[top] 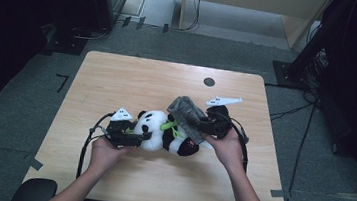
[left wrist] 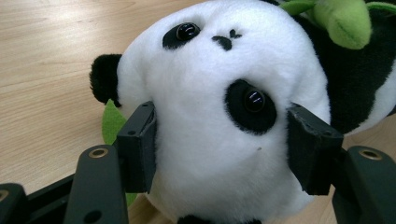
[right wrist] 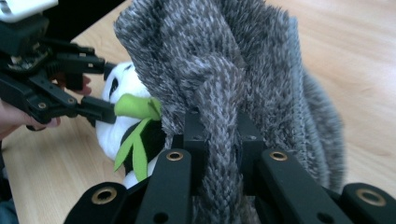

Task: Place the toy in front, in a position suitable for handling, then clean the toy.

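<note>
Our left gripper [left wrist: 224, 149] clamps the plush panda's head [left wrist: 219, 93]; our right gripper [right wrist: 223, 140], jaws pinched on grey knitted cloth [right wrist: 224, 70], holds it over the body.

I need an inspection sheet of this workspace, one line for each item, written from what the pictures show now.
Surface: wooden table, with a dark round spot near the far edge.
Job's things: toy panda lying on the table; grey knitted cloth over its body end.
Clutter: nothing seen.
Grippers: left gripper clamps the panda's head; right gripper pinches a fold of the cloth.
Cables: black cable trailing from the left gripper; more cables on the floor at the right.
Surroundings: grey carpet, tape marks, dark equipment.
</note>
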Demonstrator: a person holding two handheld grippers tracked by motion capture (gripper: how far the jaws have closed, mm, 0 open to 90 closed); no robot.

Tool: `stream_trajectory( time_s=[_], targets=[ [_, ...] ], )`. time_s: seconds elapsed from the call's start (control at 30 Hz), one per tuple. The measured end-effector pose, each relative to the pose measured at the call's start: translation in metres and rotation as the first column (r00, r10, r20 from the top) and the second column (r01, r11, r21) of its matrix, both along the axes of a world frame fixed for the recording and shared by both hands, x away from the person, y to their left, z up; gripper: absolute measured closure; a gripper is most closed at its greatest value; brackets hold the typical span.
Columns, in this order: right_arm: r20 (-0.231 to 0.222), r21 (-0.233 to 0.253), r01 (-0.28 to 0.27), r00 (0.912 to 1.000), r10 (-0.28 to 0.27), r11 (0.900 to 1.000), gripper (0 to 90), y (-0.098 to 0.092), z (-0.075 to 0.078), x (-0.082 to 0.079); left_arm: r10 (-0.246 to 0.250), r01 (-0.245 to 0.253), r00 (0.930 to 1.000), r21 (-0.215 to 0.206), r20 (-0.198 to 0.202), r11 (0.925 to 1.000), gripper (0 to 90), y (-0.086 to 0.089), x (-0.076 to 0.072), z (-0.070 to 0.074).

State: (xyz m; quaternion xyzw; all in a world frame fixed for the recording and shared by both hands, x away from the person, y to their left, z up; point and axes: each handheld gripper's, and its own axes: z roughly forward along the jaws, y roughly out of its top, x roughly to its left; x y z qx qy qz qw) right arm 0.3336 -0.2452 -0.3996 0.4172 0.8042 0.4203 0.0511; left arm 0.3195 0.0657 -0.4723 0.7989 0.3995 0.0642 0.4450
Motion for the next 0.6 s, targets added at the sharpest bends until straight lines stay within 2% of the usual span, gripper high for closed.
stream_trajectory(
  time_s=[0.07,0.2,0.3,0.47,0.6],
  targets=[
    [-0.02,-0.007,-0.017,0.9997,0.017,1.0,80.4,0.005,-0.009,0.001,0.001,-0.001,1.0,-0.001,-0.001,1.0,35.6,0.0,0.0,0.0],
    [-0.016,0.019,-0.022,0.9996,0.023,1.0,80.4,0.004,-0.015,0.0,0.002,-0.002,1.0,0.002,0.005,1.0,35.9,0.0,-0.001,-0.001],
    [-0.005,0.018,-0.027,0.9996,0.027,0.999,80.5,0.003,-0.019,-0.001,-0.001,0.001,1.0,0.006,0.007,1.0,36.1,-0.001,-0.002,-0.001],
    [-0.002,-0.028,-0.029,0.9996,0.029,0.999,80.6,0.0,-0.026,-0.007,-0.005,0.005,1.0,0.008,-0.002,1.0,37.7,-0.002,-0.003,-0.001],
    [-0.006,-0.037,-0.021,0.9998,0.021,0.999,80.7,-0.006,-0.031,-0.01,-0.007,0.007,1.0,0.011,0.006,0.9999,37.7,-0.003,-0.004,-0.002]
  ],
)
